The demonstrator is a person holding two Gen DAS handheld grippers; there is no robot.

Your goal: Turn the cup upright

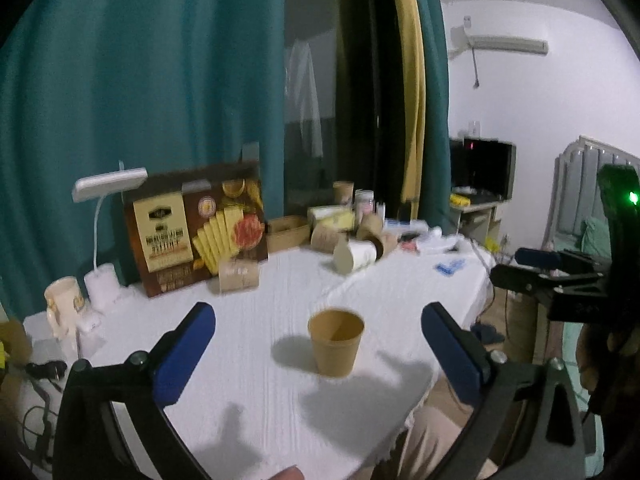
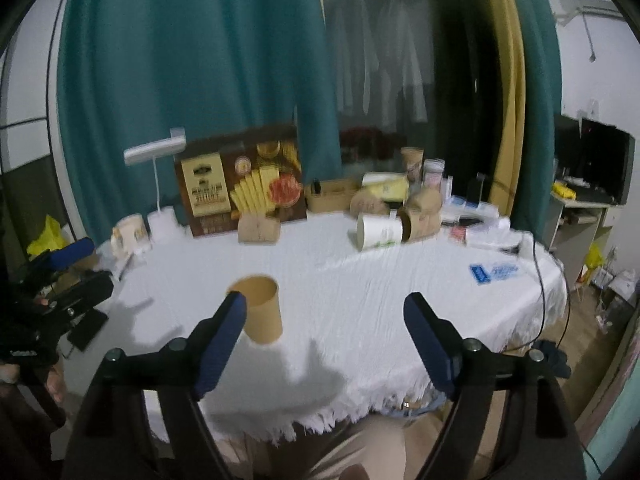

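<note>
1. Left tool (image 1: 318,344): two blue pads, spread wide, nothing between them.
2. Right tool (image 2: 324,340): spread apart, empty.
3. One brown cup (image 1: 336,342) upright on the white bench (image 1: 260,360), mid-front.
4. One box (image 1: 196,232) at rear left; print unreadable.

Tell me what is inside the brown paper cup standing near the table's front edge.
The upright brown paper cup shows only bare brown inner wall below its open rim. Its bottom is hidden by the near wall, so I cannot tell.
</note>
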